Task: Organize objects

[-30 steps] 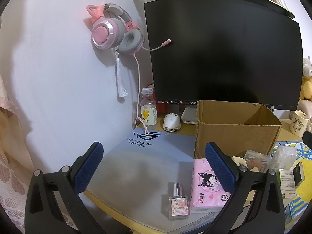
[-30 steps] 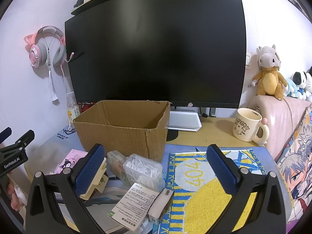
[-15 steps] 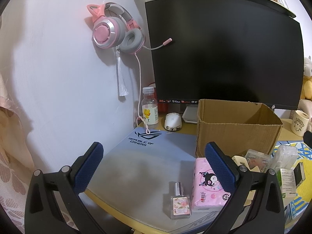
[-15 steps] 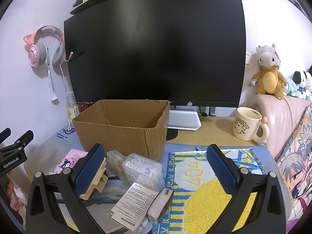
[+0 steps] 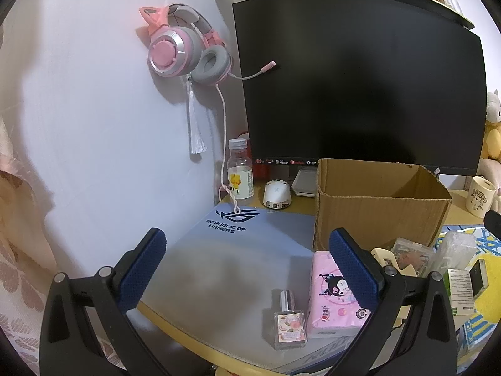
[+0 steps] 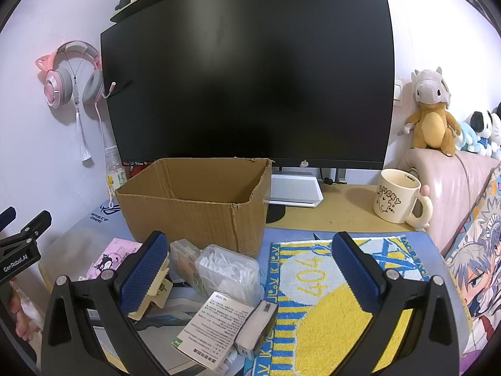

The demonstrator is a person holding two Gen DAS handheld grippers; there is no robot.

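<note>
Both spread wide and grasping nothing: left hand-held gripper point(image 5: 247, 264) above the smooth grey mat point(image 5: 250, 250), right hand-held gripper point(image 6: 250, 269) over the clutter; best to take one item at a time, pads square on flat faces. Nearest the left: small glass perfume bottle point(image 5: 289, 324), hard and slippery, lying beside the soft pink tissue pack point(image 5: 335, 300); should yield under squeeze, so close gently. Nearest the right: folded paper leaflet point(image 6: 216, 322), clear rigid swab box point(image 6: 228, 271), cream hair clip point(image 6: 156, 294). Farther back on the worktop point(image 6: 344, 210), open corrugated cardboard box point(image 6: 194, 206), apparently empty, likely destination; approach from above to clear its torn rim.
</note>
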